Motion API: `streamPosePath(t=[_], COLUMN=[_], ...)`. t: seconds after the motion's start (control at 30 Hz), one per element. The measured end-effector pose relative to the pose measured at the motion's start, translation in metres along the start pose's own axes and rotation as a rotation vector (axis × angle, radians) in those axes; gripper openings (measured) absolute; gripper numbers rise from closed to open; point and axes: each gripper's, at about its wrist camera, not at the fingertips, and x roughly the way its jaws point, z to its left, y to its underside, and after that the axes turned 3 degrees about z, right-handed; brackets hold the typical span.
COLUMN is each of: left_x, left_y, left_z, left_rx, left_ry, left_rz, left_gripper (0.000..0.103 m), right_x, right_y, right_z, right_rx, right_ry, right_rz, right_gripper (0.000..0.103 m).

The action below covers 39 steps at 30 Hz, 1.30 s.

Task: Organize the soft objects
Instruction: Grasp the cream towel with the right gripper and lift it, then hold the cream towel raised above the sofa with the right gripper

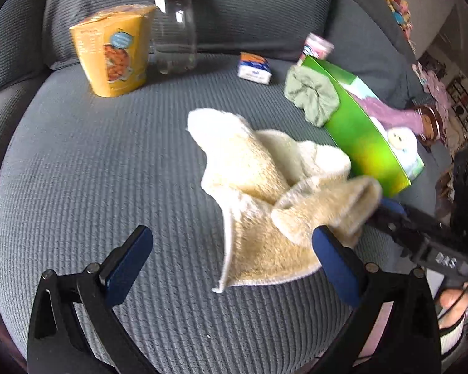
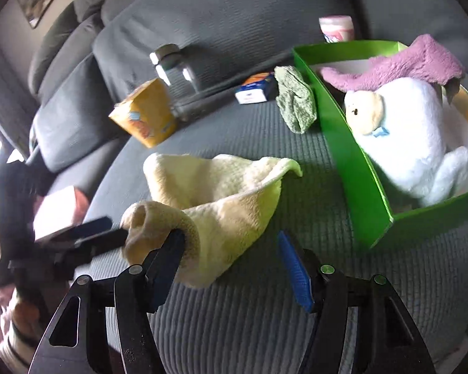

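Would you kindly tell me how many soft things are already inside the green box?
2: a white plush toy fills the green box, and a purple cloth drapes over its far end. More may be hidden underneath.

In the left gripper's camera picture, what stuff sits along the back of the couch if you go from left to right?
Yellow carton → clear jar → small blue and white box → pink and white container.

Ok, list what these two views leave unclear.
- Box floor: in the right wrist view the white plush and purple cloth cover the green box interior.
- Yellow carton print: blurred in both views.
- Left gripper in the right wrist view: smeared, its fingertips lost behind the cream towel.
- Small blue-and-white pack: too small to read.
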Motion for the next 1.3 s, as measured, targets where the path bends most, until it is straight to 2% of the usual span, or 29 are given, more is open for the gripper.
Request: streamPosePath(t=[0.07, 0.17, 0.3, 0.4, 0.53, 0.6, 0.67, 0.73, 0.77, 0.8, 0.93, 1.3], left_x=[0.006, 0.019, 0.032, 0.034, 0.036, 0.035, 0.034, 0.032, 0.032, 0.031, 0.026, 0.003], left_y=[0.002, -0.002, -0.012, -0.016, -0.018, -0.017, -0.018, -0.018, -0.019, -0.019, -0.018, -0.017], left_z=[-0.008, -0.017, -0.016, -0.016, -0.019, -0.019, -0.022, -0.025, -0.025, -0.025, -0.022, -0.031], left_rx=[0.032, 0.052, 0.039, 0.036, 0.034, 0.029, 0.03, 0.038, 0.037, 0.032, 0.015, 0.043], left_ry=[0.027, 0.054, 0.101, 0.134, 0.182, 0.2, 0.222, 0.208, 0.21, 0.211, 0.224, 0.192], left_rz=[0.026, 0.041, 0.054, 0.054, 0.062, 0.06, 0.051, 0.037, 0.035, 0.03, 0.014, -0.026], left_gripper=[0.102, 0.102, 0.102, 0.098, 0.081, 0.07, 0.053, 0.048, 0.043, 0.039, 0.026, 0.026], right_x=[0.009, 0.026, 0.037, 0.044, 0.047, 0.048, 0.048, 0.047, 0.047, 0.045, 0.039, 0.012], right_y=[-0.005, -0.015, -0.021, -0.025, -0.025, -0.024, -0.023, -0.022, -0.022, -0.021, -0.02, -0.019], right_z=[0.003, -0.002, -0.005, -0.011, -0.014, -0.014, -0.011, -0.007, -0.005, -0.003, 0.001, 0.015], right_rx=[-0.008, 0.04, 0.043, 0.061, 0.058, 0.051, 0.035, 0.003, -0.008, -0.019, -0.029, -0.053], right_ry=[0.023, -0.013, -0.003, -0.024, -0.038, -0.064, -0.058, -0.041, -0.053, -0.052, -0.065, -0.062], right_rz=[0.006, 0.043, 0.059, 0.07, 0.067, 0.069, 0.06, 0.046, 0.042, 0.034, 0.01, -0.035], right_gripper=[0.063, 0.063, 0.063, 0.063, 0.062, 0.048, 0.037, 0.027, 0.018, 0.014, 0.012, 0.012])
